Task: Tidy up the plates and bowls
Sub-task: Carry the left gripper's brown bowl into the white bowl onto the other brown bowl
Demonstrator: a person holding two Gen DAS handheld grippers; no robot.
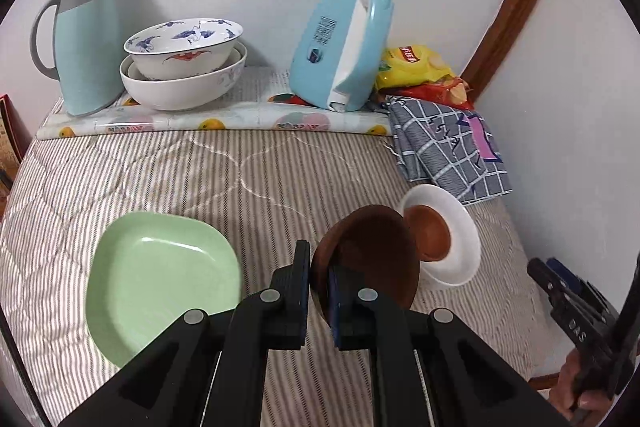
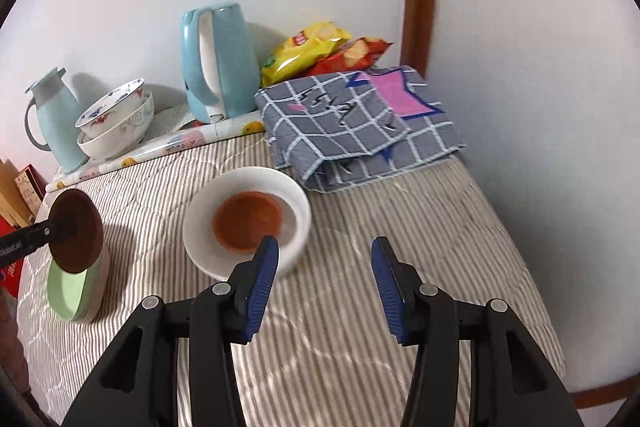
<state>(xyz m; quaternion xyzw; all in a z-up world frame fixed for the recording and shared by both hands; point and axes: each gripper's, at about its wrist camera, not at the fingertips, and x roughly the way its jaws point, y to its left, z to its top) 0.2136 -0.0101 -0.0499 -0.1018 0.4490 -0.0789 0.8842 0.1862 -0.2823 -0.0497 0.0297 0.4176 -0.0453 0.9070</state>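
Note:
My left gripper [image 1: 319, 267] is shut on the rim of a dark brown saucer [image 1: 372, 251] and holds it tilted above the striped cloth; in the right wrist view the saucer [image 2: 76, 237] hangs over a green square plate [image 2: 74, 291]. The green plate [image 1: 160, 283] lies left of the left gripper. A white bowl [image 2: 296, 211] with a small brown dish [image 2: 246, 221] inside stands mid-table; it also shows in the left wrist view [image 1: 460, 247]. My right gripper [image 2: 325, 259] is open and empty, its left finger just in front of the white bowl.
At the back stand two stacked patterned bowls [image 1: 184, 67], a pale blue jug [image 1: 86, 39], a blue tissue box [image 1: 340, 51], snack bags [image 1: 420, 67] and a folded checked cloth [image 2: 360, 123]. Walls close the back and right sides.

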